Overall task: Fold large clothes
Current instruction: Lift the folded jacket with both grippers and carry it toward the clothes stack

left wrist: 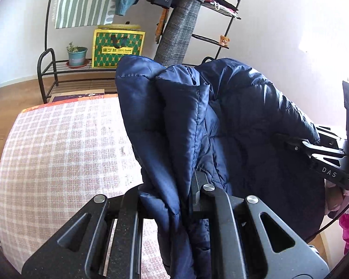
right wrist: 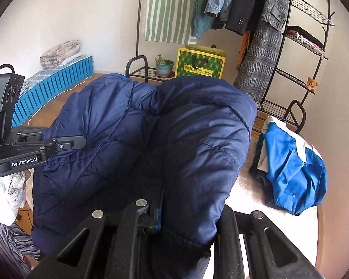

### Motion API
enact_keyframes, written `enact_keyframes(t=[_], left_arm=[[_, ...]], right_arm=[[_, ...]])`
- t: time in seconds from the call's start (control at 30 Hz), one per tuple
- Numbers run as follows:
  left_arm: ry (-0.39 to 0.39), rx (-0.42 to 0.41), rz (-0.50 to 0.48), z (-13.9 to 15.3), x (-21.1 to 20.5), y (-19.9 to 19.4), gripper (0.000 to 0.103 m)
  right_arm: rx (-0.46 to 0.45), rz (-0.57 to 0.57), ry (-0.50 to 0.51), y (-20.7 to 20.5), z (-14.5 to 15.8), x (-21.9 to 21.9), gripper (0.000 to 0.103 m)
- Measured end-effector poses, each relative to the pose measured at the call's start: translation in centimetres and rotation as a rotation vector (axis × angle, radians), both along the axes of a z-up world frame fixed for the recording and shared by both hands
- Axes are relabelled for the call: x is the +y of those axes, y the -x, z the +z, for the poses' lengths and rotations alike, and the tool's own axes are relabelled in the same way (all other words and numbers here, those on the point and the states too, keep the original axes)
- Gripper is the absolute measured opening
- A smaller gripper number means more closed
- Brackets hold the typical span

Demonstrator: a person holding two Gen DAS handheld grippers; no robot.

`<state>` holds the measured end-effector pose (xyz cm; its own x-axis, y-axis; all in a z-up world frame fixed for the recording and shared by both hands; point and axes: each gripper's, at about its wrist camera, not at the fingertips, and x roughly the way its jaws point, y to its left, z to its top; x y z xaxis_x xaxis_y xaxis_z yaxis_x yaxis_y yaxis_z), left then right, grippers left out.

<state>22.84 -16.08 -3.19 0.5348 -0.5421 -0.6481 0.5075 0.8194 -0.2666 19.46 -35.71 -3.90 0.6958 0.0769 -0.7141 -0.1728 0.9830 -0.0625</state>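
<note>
A navy quilted puffer jacket (left wrist: 232,121) hangs lifted above the checked table cloth (left wrist: 58,144), held between both grippers. My left gripper (left wrist: 186,200) is shut on a bunched edge of the jacket, with fabric draped over its fingers. In the right wrist view the jacket (right wrist: 139,144) fills the middle and my right gripper (right wrist: 160,209) is shut on another edge of it. Each gripper shows in the other's view, the right one (left wrist: 290,145) at the right, the left one (right wrist: 74,143) at the left, both clamped on the jacket.
A blue garment (right wrist: 290,169) lies crumpled on the table's right side. Behind stands a black clothes rack (left wrist: 47,23) with hanging coats, a yellow-green bag (left wrist: 117,47) and a potted plant (left wrist: 76,54). A blue crate (right wrist: 55,86) sits on the floor at left.
</note>
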Motion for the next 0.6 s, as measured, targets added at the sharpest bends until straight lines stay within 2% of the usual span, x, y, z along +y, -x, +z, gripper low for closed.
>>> enact_keyframes(t=[0.3, 0.6], left_arm=[[0.028, -0.025, -0.113, 0.9, -8.4, 1.5, 0.011], [0.039, 0.034, -0.221, -2.5, -17.1, 0.0, 0.011]], right_arm=[[-0.017, -0.088, 0.008, 2.6, 0.5, -6.8, 0.017], [0.036, -0.194, 0.014, 3.1, -1.9, -13.8, 0.017]])
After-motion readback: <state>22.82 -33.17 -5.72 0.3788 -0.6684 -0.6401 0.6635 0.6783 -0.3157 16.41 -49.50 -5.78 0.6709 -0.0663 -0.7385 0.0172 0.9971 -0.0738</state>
